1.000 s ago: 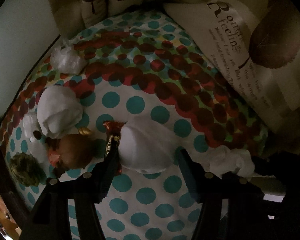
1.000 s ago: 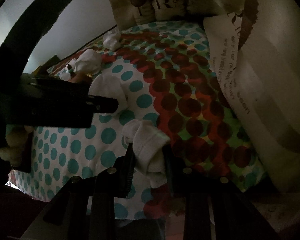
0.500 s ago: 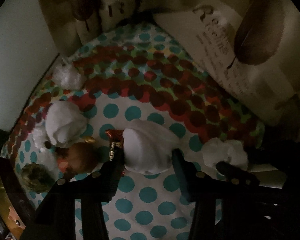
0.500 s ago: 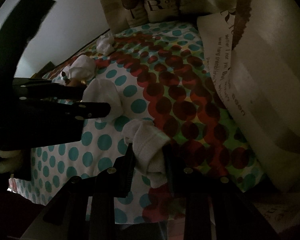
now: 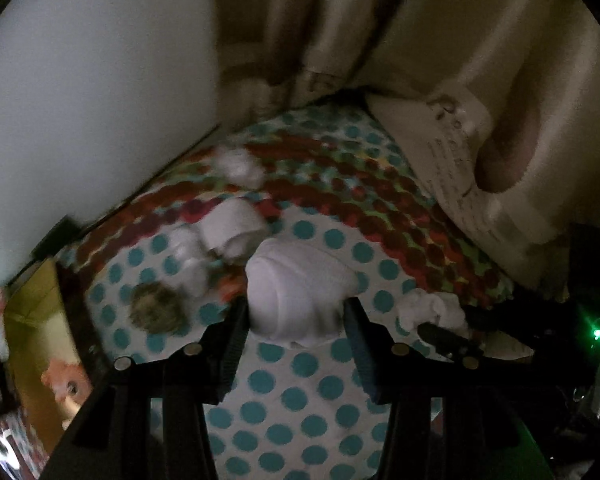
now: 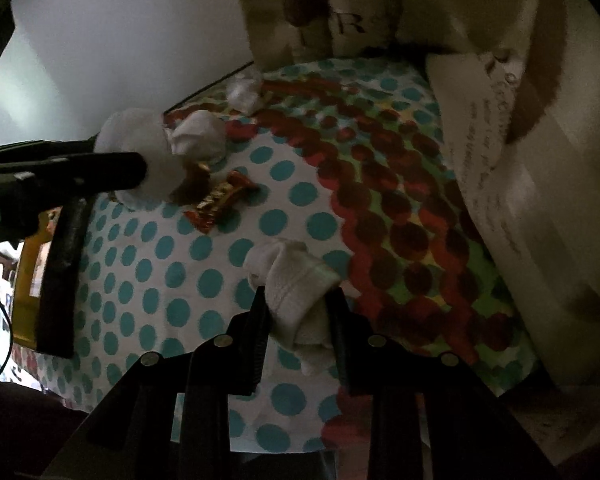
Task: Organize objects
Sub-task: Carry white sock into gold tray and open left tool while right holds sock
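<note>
In the left wrist view, the left gripper (image 5: pixel 296 316) has its jaws pinching a white rolled sock (image 5: pixel 296 292), lifted above the spotted bedsheet (image 5: pixel 300 396). At ten o'clock from that sock lies a second white bundle (image 5: pixel 232 228), and further toward eleven o'clock a crumpled white wad (image 5: pixel 240 164) near the wall (image 5: pixel 92 80). At nine o'clock sits a round greenish fuzzy ball (image 5: pixel 156 308). At three o'clock a smaller white sock (image 5: pixel 432 312) shows beside the dark tip of the other tool. A cream printed pillow (image 5: pixel 480 184) leans at two o'clock. In the right wrist view, the right gripper (image 6: pixel 296 312) has its jaws pressed onto a ribbed white sock (image 6: pixel 296 280) at the centre, over the same bedsheet (image 6: pixel 172 280). At eleven o'clock from it lies a red and gold candy wrapper (image 6: pixel 220 200). At ten o'clock the left gripper (image 6: pixel 136 168) carries its white sock (image 6: pixel 140 148), with another white bundle (image 6: pixel 200 136) just beyond and the crumpled wad (image 6: pixel 244 88) toward twelve o'clock.
</note>
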`<state>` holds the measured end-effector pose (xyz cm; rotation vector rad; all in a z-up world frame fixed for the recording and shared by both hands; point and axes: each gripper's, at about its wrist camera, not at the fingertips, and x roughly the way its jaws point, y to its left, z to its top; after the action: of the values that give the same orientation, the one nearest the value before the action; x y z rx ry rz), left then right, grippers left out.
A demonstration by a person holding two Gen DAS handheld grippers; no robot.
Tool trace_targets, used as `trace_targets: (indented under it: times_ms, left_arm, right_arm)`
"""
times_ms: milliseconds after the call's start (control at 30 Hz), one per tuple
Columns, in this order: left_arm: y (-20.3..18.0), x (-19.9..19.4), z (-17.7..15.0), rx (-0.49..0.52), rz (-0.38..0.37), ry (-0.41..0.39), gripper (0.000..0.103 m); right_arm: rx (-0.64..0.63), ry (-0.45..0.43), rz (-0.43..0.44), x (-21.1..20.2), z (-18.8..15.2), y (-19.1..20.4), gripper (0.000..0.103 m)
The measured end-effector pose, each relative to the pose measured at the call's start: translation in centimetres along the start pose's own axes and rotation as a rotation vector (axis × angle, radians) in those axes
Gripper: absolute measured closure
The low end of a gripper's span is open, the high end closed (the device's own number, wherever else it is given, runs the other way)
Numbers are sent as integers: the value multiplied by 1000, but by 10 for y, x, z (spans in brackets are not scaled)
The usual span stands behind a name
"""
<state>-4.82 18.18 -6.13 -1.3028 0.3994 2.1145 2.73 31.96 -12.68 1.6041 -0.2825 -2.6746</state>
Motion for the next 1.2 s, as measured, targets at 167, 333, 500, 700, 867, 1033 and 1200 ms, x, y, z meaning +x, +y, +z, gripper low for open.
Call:
trace_targets:
  times_ms: [167,333,500,700,867,1033,1200]
  left_arm:
    - [33,-21,-21,-90,53,-20,54]
    - [74,-42,-46,-212,112,-31,54]
    - [112,-62,-72,-317,182,-43,54]
    - [150,-82,-109,-427,257,-43,54]
    - [175,-88,-138,-504,296,-16,54]
    - [181,-84,-159,-532,302,11,54]
    - [183,-76,-174,-559,276,37,54]
  right_arm:
    - [-56,-20,18,-8,5,21,76]
    - [-123,-49,49,-20,14,45,76]
    - [-202,-77,93,-29,27,76,76]
    - [-306,-98,152,-36,36,119,76]
    - [-375,-114,190,-40,39,151,76]
    - [-430,-125,229,-45,39,179,76]
    - [-478,-131,249,-49,37,200,76]
